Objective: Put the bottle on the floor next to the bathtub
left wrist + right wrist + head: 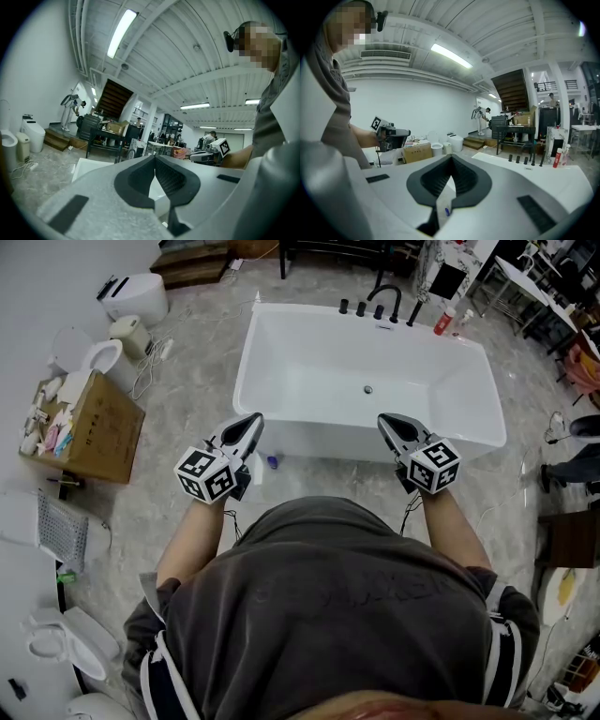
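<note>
A small white bottle [257, 470] with a blue cap lies on the marble floor against the front wall of the white bathtub [309, 442]. My left gripper [253, 423] hangs just above it, jaws shut and empty. My right gripper [386, 423] is level with it over the tub's front rim, also shut with nothing held. In the right gripper view, the bottle [443, 210] shows as a white sliver with a blue spot in the gap beneath the closed pads. There the left gripper [391, 133] shows at the left. The left gripper view looks across the tub into the hall.
A red-and-white bottle [443, 322] and black faucet fittings [382, 304] stand on the tub's far rim. At the left are a cardboard box [98, 432] of small items, toilets [67, 645] and a white basket [58, 531]. Furniture stands at the right edge.
</note>
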`<state>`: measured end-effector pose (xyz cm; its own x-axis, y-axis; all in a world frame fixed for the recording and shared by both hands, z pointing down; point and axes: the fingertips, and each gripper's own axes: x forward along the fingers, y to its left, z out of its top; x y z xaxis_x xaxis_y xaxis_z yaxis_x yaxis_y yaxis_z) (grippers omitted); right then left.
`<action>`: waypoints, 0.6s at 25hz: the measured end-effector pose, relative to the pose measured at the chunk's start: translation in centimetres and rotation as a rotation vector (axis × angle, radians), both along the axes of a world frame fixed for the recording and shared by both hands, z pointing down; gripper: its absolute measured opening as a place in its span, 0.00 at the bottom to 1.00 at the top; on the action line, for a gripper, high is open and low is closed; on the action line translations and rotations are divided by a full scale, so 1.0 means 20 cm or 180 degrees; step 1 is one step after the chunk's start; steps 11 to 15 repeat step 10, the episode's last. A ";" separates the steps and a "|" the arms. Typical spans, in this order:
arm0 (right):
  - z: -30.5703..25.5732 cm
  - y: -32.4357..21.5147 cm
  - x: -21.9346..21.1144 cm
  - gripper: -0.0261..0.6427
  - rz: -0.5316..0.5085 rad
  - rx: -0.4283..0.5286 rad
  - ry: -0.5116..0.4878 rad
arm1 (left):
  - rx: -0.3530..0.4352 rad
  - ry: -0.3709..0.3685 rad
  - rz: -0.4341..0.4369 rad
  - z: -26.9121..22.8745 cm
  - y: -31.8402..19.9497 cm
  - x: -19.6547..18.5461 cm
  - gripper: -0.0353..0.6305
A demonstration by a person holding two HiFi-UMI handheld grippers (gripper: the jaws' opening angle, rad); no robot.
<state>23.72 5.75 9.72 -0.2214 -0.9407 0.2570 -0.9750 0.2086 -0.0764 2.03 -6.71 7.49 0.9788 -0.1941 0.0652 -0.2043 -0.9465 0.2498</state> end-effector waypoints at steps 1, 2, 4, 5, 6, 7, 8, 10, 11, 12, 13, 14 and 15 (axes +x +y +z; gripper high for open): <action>0.00 0.00 0.00 0.03 0.0000 -0.0001 0.0000 | 0.0002 0.0001 0.0003 0.00 0.00 0.00 0.06; 0.00 0.00 0.00 0.03 -0.0003 -0.0002 0.0003 | 0.0003 0.0002 0.0005 0.00 0.00 0.00 0.06; 0.00 0.01 -0.01 0.03 -0.0015 -0.0001 0.0006 | 0.0000 0.0007 0.0003 0.00 0.00 0.00 0.06; 0.00 0.01 -0.01 0.03 -0.0019 0.0000 0.0004 | -0.0003 0.0009 0.0001 0.00 0.01 0.00 0.06; 0.01 0.01 -0.01 0.03 -0.0020 -0.0002 0.0002 | -0.0007 0.0012 -0.0001 0.00 0.01 0.00 0.06; 0.01 0.01 -0.01 0.03 -0.0020 -0.0004 0.0000 | -0.0011 0.0013 -0.0001 0.01 0.01 0.00 0.06; 0.01 0.01 -0.01 0.03 -0.0018 -0.0007 0.0000 | -0.0013 0.0014 -0.0001 0.01 0.01 0.00 0.06; 0.02 0.02 0.00 0.03 -0.0014 -0.0014 -0.0001 | -0.0015 0.0013 0.0001 0.01 0.01 0.01 0.06; 0.02 0.02 0.00 0.03 -0.0014 -0.0014 -0.0001 | -0.0015 0.0013 0.0001 0.01 0.01 0.01 0.06; 0.02 0.02 0.00 0.03 -0.0014 -0.0014 -0.0001 | -0.0015 0.0013 0.0001 0.01 0.01 0.01 0.06; 0.02 0.02 0.00 0.03 -0.0014 -0.0014 -0.0001 | -0.0015 0.0013 0.0001 0.01 0.01 0.01 0.06; 0.02 0.02 0.00 0.03 -0.0014 -0.0014 -0.0001 | -0.0015 0.0013 0.0001 0.01 0.01 0.01 0.06; 0.02 0.02 0.00 0.03 -0.0014 -0.0014 -0.0001 | -0.0015 0.0013 0.0001 0.01 0.01 0.01 0.06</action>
